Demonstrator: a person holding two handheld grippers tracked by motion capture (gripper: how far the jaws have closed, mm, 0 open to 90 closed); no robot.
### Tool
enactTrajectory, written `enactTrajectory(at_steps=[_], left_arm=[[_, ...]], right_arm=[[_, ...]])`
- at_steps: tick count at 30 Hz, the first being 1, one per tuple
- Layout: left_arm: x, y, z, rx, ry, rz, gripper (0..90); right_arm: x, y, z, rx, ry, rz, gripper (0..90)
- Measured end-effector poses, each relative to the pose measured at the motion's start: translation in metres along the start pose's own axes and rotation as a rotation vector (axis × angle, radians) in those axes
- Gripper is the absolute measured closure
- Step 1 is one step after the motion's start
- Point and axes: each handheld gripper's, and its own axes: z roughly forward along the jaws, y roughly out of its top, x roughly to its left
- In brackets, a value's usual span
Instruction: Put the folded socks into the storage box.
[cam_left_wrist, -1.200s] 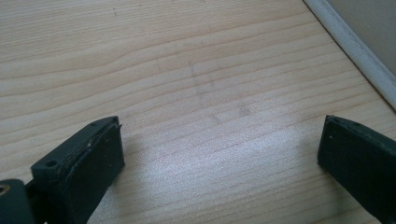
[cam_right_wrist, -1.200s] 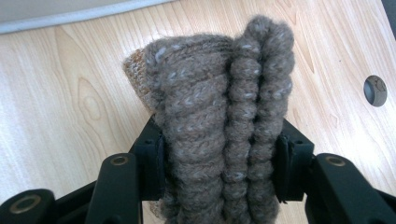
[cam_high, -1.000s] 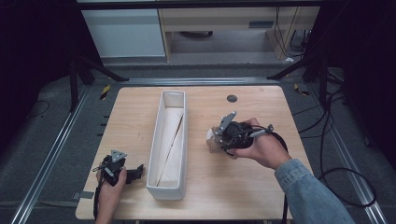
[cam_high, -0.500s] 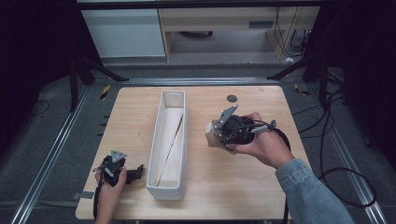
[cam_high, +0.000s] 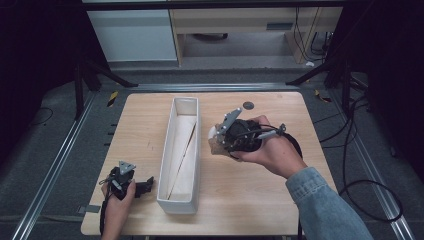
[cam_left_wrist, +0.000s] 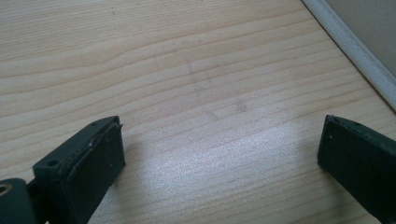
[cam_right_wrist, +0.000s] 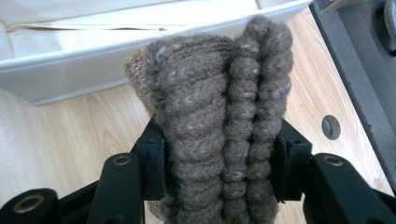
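Note:
My right gripper (cam_high: 216, 142) is shut on a folded brown knitted sock (cam_right_wrist: 219, 121), held above the table just right of the long white bin (cam_high: 169, 200). In the right gripper view both jaws press the sock's sides, with the bin's white wall (cam_right_wrist: 93, 60) behind it. In the high view the sock (cam_high: 215, 146) shows as a small brown bundle at the jaw tips. My left gripper (cam_high: 145, 186) rests low at the table's front left, beside the bin, its jaws pointing at the bin wall. Its jaws stand wide apart over bare wood (cam_left_wrist: 210, 93), open with nothing between them.
The bin (cam_high: 176, 107) runs front to back down the table's middle and holds a pale liner or cloth. A small dark round hole (cam_high: 248, 105) sits near the table's far edge. Cables trail off the right side (cam_high: 360, 165). Shelving stands behind the table.
My right hand has lifted the sock higher and carried it slightly toward the far side, closer to the bin. The left hand has stayed put.

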Motion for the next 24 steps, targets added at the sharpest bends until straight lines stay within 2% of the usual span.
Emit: enactTrajectory(at_steps=[5,7,15,22,24], left_arm=[[0.000,0.000,0.000,0.002,-0.001,0.002,0.0],[0.000,0.000,0.000,0.002,-0.001,0.002,0.0],[0.000,0.000,0.000,0.002,-0.001,0.002,0.0],[0.000,0.000,0.000,0.000,-0.001,-0.002,0.0],[0.000,0.000,0.000,0.000,-0.002,-0.002,0.0]], right_arm=[[0.006,0.020,-0.003,-0.001,0.009,-0.028,49.1],[0.007,0.022,-0.003,-0.001,0.014,-0.028,49.1],[0.009,0.052,0.004,-0.024,0.041,-0.048,49.1],[0.016,0.083,0.009,-0.034,0.071,-0.101,49.1],[0.017,0.085,0.010,-0.032,0.073,-0.106,49.1]])
